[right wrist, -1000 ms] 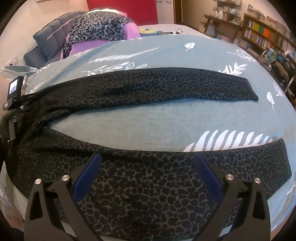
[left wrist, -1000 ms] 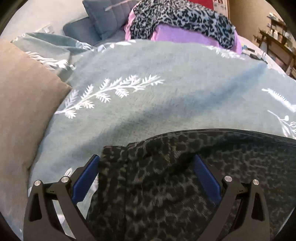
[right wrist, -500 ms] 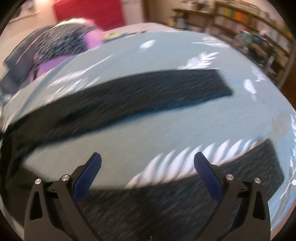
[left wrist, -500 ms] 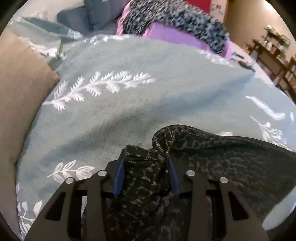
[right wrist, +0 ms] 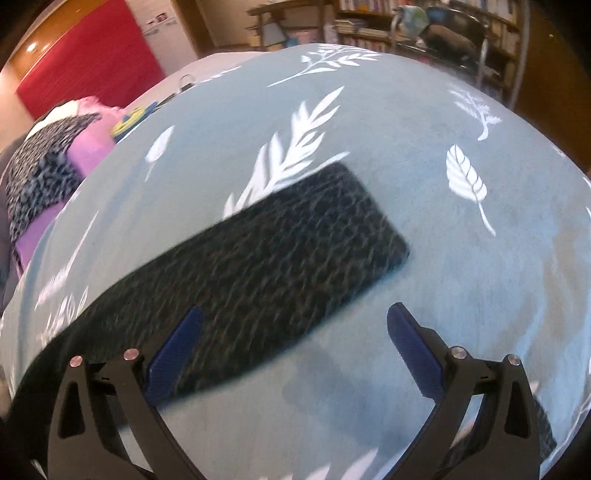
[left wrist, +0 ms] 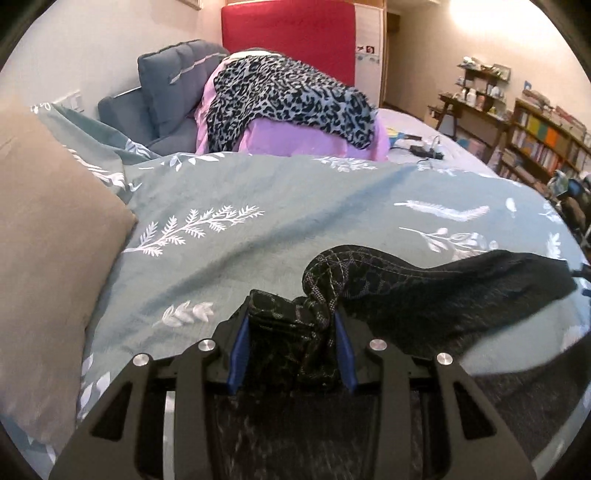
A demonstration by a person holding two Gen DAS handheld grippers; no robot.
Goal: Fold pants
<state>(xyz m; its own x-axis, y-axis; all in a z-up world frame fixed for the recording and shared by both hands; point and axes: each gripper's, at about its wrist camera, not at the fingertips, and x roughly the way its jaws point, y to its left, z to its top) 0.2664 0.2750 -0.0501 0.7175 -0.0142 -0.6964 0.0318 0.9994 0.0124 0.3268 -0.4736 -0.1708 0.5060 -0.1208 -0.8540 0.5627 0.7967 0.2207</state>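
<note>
Left wrist view, left edge: a tan pillow lies against the teal bedcover printed with white leaves. Behind it stands a grey cushion, then a purple bundle with a leopard-print cloth draped over its top. A red panel stands behind these. Far right, bookshelves line the wall.

The left gripper has its blue pads drawn in tight on a bunched fold of the pants, dark fabric with a faint leopard pattern. The stitched edge of the garment rises just above the pads and the cloth trails off to the right, lifted clear of the bedcover along part of its length.

Right wrist view: the frame is motion-blurred. At far left the leopard-print cloth and purple bundle show again. One pant leg lies flat on the bedcover, running from lower left to its squared hem at centre right. The right gripper hangs above the bedcover with its fingers spread wide and nothing between them; its left finger overlaps the near edge of the leg in the view, its right finger is over bare bedcover. Whether either finger touches the fabric cannot be told. A strip of dark cloth shows at the lower right edge
</note>
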